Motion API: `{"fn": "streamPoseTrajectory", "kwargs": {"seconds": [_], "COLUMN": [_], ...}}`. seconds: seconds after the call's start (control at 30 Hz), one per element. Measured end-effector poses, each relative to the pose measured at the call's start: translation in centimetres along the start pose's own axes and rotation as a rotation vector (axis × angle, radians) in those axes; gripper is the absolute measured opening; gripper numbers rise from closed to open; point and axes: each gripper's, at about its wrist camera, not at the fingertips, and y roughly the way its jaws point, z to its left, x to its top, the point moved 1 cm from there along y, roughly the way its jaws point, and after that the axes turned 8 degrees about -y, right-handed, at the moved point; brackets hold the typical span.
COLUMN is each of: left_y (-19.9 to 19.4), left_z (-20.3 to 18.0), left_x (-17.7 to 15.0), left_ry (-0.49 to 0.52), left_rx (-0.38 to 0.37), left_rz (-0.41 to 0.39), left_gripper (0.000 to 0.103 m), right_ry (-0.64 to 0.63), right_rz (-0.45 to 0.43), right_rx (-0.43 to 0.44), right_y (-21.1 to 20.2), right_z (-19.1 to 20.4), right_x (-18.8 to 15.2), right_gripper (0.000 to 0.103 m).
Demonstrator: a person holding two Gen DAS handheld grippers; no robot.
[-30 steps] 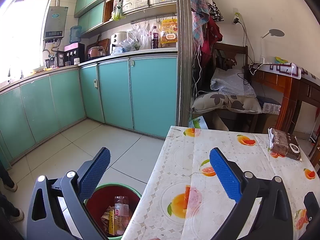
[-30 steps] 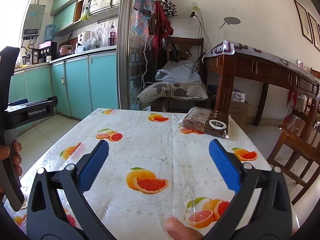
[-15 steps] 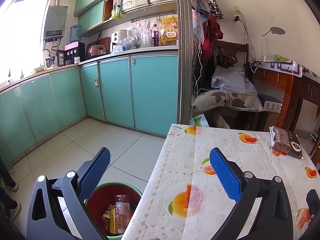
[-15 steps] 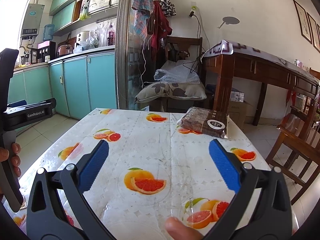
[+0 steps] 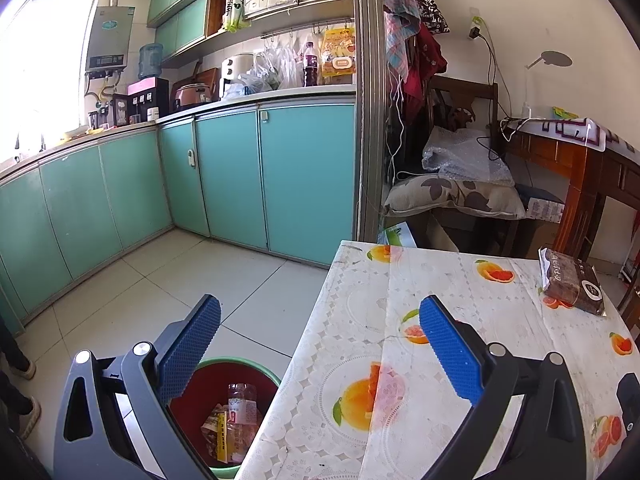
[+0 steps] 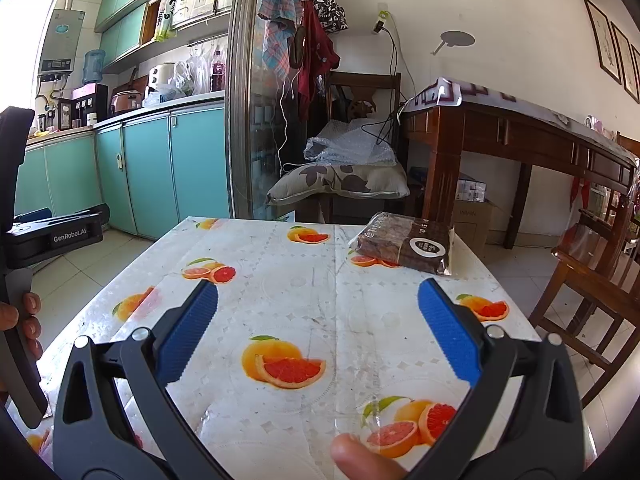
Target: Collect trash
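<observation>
A green bin with a red liner (image 5: 224, 364) stands on the floor beside the table's left edge; a crushed plastic bottle (image 5: 241, 400) and wrappers lie inside. A dark brown wrapped pack (image 5: 572, 287) (image 6: 408, 246) lies at the table's far right corner. My left gripper (image 5: 316, 344) is open and empty, hanging above the bin and the table edge. Over the middle of the table my right gripper (image 6: 318, 328) is open and empty, short of the pack. The left gripper's body (image 6: 24, 240) shows at the left of the right wrist view, held by a hand.
The table (image 6: 304, 280) wears a white cloth printed with oranges. Teal kitchen cabinets (image 5: 240, 176) line the back and left. A chair with a cushion (image 6: 340, 180), a dark wooden desk (image 6: 500, 136) and a wooden chair (image 6: 592, 276) stand beyond and right of the table.
The left view has drifted slightly, showing a little more of the table; the right view has crept a touch closer to the pack. Both grippers stay open.
</observation>
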Motion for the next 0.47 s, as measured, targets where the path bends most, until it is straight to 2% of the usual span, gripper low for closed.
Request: {"fn": "streamPoseTrajectory", "kwargs": {"seconds": [0.17,0.23,0.33,0.43,0.47], "left_y": [0.1,0.3,1.5,3.1,3.6], "left_z": [-0.6,-1.0,-3.0,-6.5,-7.7], "left_x": [-0.5,-0.8,-2.2,-4.8,-5.6], "left_ry": [0.006,0.001,-0.008,0.028,0.046], "left_rx": [-0.031,-0.052,-0.115,-0.187,-0.201], "left_rz": [0.029,0.053,0.164,0.309,0.345], "left_gripper": [0.096,0.096,0.096,0.096,0.096], "right_ry": [0.006,0.015,0.070,0.087,0.087], "right_rz": [0.004,0.034,0.157,0.341,0.341], "right_rx": [-0.006,0.001,0.014,0.030,0.030], "right_y": [0.1,0.8,3.6,7.6,7.6], "right_z": [-0.7,-1.4,-4.0,-6.8,-6.8], "right_x": [0.0,0.0,-0.2,-1.0,-1.0], "right_gripper": [0.099,0.099,0.099,0.099,0.099]}}
